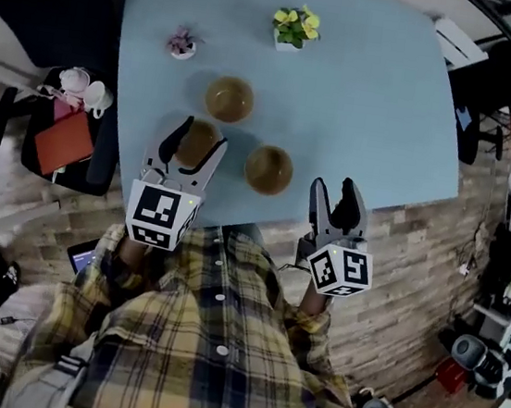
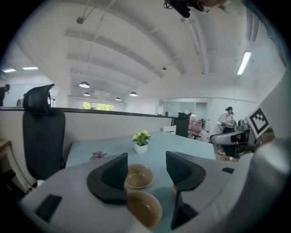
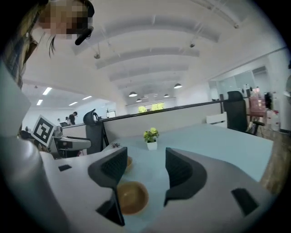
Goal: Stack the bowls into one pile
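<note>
Left gripper [image 1: 201,136] has its jaws apart, hovering over the nearest bowl [image 2: 144,208] with nothing pinched, while the right gripper [image 1: 334,188] sits open and empty by the desk [image 1: 382,94] edge. The far bowl [image 1: 229,99] and right-hand bowl [image 1: 268,169] stand apart, unstacked. If it nips only the rim, I'd guess that bowl tips or skids off the edge.

the left tool [image 1: 201,135] is held out ahead of the body, tilted a little to the right, its two jaws spread wide with nothing clamped between them. its marker cube [image 1: 162,217] sits at the rear, just ahead of the left sleeve [image 1: 105,270]. the right tool [image 1: 334,186] points forward on the other side, drawn in closer to the torso, its jaws likewise apart and gripping nothing, with both arms bent and tucked near the chest.
</note>
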Motion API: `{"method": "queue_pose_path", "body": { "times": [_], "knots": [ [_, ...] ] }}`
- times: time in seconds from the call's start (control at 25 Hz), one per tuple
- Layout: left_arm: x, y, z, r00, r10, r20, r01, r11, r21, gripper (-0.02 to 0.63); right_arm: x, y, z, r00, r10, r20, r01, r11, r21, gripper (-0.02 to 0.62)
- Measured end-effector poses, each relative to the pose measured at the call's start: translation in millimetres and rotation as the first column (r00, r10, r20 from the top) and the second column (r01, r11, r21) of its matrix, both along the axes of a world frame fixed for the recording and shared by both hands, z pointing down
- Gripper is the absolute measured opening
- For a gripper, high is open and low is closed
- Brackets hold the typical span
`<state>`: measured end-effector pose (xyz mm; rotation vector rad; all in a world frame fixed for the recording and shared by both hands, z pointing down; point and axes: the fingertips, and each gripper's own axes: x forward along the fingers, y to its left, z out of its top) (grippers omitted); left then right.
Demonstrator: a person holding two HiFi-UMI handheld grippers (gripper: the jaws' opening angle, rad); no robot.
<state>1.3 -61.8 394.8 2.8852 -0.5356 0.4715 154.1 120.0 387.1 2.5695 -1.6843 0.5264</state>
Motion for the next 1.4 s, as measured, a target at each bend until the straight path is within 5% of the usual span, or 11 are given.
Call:
{"method": "queue_pose_path", "body": {
  "times": [0.2, 0.44, 0.6, 0.8, 1.12, 1.4],
  "knots": [
    [-27, -33, -7, 0.969, -0.247, 0.000, 0.247, 0.969, 0.009, 0.250, 17, -76, 5, 0.969, -0.248, 0.016, 0.248, 0.969, -0.009, 0.245],
    [-69, -49, -9, 0.864, -0.504, -0.003, 0.504, 0.863, 0.022, 0.244, 11, -145, 19, 0.869, -0.494, 0.042, 0.495, 0.868, -0.031, 0.245],
    [-82, -42, -4, 0.805, -0.593, 0.015, 0.592, 0.805, 0.024, 0.242, 3, -164, 26, 0.806, -0.589, 0.053, 0.591, 0.806, -0.028, 0.245],
    [-83, -31, 2, 0.763, -0.645, 0.044, 0.644, 0.764, 0.033, 0.241, 3, -165, 31, 0.759, -0.648, 0.062, 0.650, 0.759, -0.030, 0.245],
    [-66, -20, 3, 0.768, -0.639, 0.053, 0.638, 0.769, 0.038, 0.236, 6, -143, 45, 0.713, -0.690, 0.120, 0.699, 0.712, -0.060, 0.245],
    [-56, -20, -1, 0.807, -0.589, 0.044, 0.588, 0.808, 0.037, 0.229, 5, -132, 44, 0.739, -0.662, 0.129, 0.673, 0.736, -0.079, 0.245]
  ]
}}
